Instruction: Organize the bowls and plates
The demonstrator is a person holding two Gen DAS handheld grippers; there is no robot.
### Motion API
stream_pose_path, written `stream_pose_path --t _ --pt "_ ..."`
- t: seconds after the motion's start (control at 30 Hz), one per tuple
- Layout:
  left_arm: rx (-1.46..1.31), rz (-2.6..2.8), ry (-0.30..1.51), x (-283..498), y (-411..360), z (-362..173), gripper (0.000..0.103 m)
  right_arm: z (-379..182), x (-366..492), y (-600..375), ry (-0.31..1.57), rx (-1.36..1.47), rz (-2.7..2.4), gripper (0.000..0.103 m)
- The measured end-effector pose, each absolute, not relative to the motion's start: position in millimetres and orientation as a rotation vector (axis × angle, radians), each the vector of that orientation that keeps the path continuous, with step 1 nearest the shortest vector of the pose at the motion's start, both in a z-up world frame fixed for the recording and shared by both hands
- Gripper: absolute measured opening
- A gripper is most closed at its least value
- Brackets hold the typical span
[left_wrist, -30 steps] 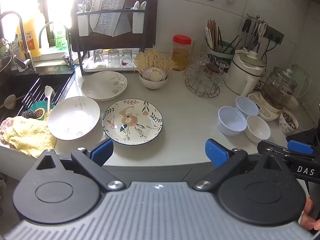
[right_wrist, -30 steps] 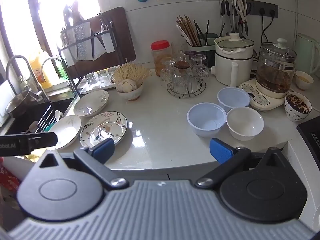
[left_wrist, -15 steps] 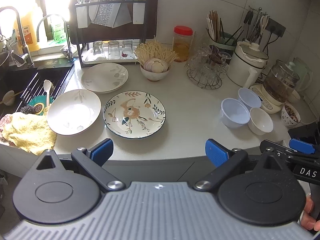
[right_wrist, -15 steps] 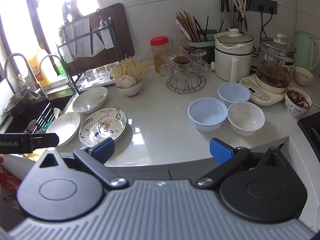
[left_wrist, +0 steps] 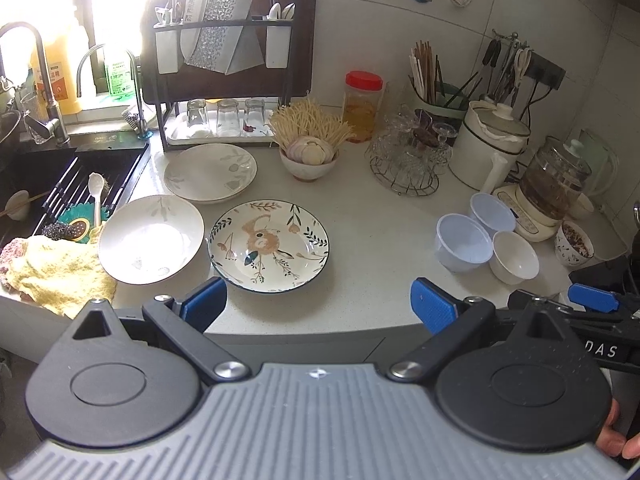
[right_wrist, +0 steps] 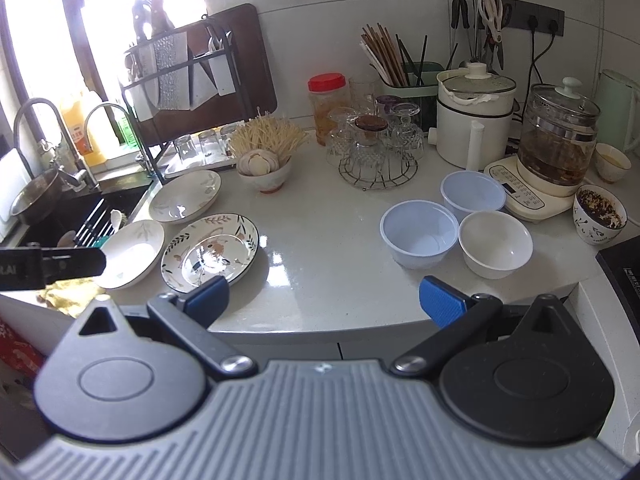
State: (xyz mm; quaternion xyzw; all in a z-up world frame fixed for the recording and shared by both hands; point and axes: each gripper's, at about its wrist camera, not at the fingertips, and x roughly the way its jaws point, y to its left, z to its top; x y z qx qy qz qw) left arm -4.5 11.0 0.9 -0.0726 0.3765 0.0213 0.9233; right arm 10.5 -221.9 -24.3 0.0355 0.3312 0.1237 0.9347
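1. Three plates lie spread near the sink end of the pale countertop [left_wrist: 360,240]: a floral plate [left_wrist: 269,245] nearest the middle, a plain white plate [left_wrist: 150,239] touching it on the sink side, and a leaf-print plate [left_wrist: 211,173] just behind them.
2. Three bowls cluster well apart from the plates, toward the other end: two pale blue bowls [right_wrist: 419,233] [right_wrist: 473,196] and a white bowl [right_wrist: 495,244], all touching or nearly so.
3. The left gripper [left_wrist: 318,306] hovers at the counter's front edge before the floral plate, jaws spread wide and empty.
4. The right gripper [right_wrist: 324,298] hovers likewise, facing the gap between plates and bowls, also wide open and holding nothing.
5. Judged from this, nothing is stacked yet; the task looks to be at its start.
6. The next move likely calls for sliding one finger under a plate rim; glazed rims may slip.
7. Behind stand a bowl of garlic and noodles [left_wrist: 309,156], a wire rack of glasses [left_wrist: 406,160], a red-lidded jar [left_wrist: 363,106], a dish rack [left_wrist: 224,64], a glass kettle [right_wrist: 558,136] and a bright window.
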Motion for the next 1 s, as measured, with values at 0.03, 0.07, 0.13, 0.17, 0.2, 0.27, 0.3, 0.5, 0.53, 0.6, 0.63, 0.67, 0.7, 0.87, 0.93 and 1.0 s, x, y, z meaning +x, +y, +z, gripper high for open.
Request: stream_pose_path --t 0.03,0.07,0.13,0.17,0.2,0.27,0.3,0.5,0.53,0.6,0.63,0.67,0.7,0.87,0.93,1.0 --pt "-0.141 0.048 0.779 -6 11 0 0.100 -25 10 -222 0.677 0.079 0.255 0.103" --pt "-0.136 0.051 0.783 -7 11 0 0.100 -25 10 -222 0.677 0.083 0.257 0.103" --pt "-0.137 0.053 0.792 -9 12 -2 0.100 -25 9 -222 0.676 0.092 0.258 0.103" --pt "-0.139 0.054 0.799 -9 13 -3 0.100 -26 9 -222 0.677 0.094 0.259 0.103" --pt "-0.140 0.053 0.804 -10 13 -4 0.100 -26 8 -223 0.674 0.095 0.259 0.103" --pt "-0.140 0.052 0.809 -11 13 -5 0.100 -26 7 -223 0.670 0.098 0.258 0.103" --pt "-0.139 0.051 0.811 -11 13 -5 0.100 -26 7 -224 0.671 0.101 0.259 0.103" --pt "-0.147 0.041 0.824 -14 12 -7 0.100 -26 4 -223 0.684 0.091 0.283 0.103" --pt "-0.146 0.041 0.824 -14 12 -7 0.100 -26 4 -223 0.685 0.094 0.288 0.103" --pt "-0.145 0.039 0.823 -15 12 -6 0.100 -26 3 -222 0.684 0.090 0.296 0.103" --pt "-0.145 0.039 0.823 -15 12 -5 0.100 -26 2 -222 0.684 0.089 0.299 0.103" --pt "-0.143 0.038 0.822 -15 12 -5 0.100 -26 2 -222 0.684 0.091 0.303 0.103" --pt "-0.144 0.035 0.820 -15 13 -5 0.100 -26 1 -222 0.683 0.093 0.307 0.103" --pt "-0.159 0.012 0.837 -16 13 -8 0.100 -27 2 -223 0.686 0.107 0.324 0.103" --pt "-0.158 0.012 0.834 -17 13 -8 0.100 -27 3 -225 0.687 0.120 0.329 0.103" --pt "-0.157 0.011 0.834 -16 12 -7 0.100 -27 4 -226 0.688 0.119 0.324 0.103"
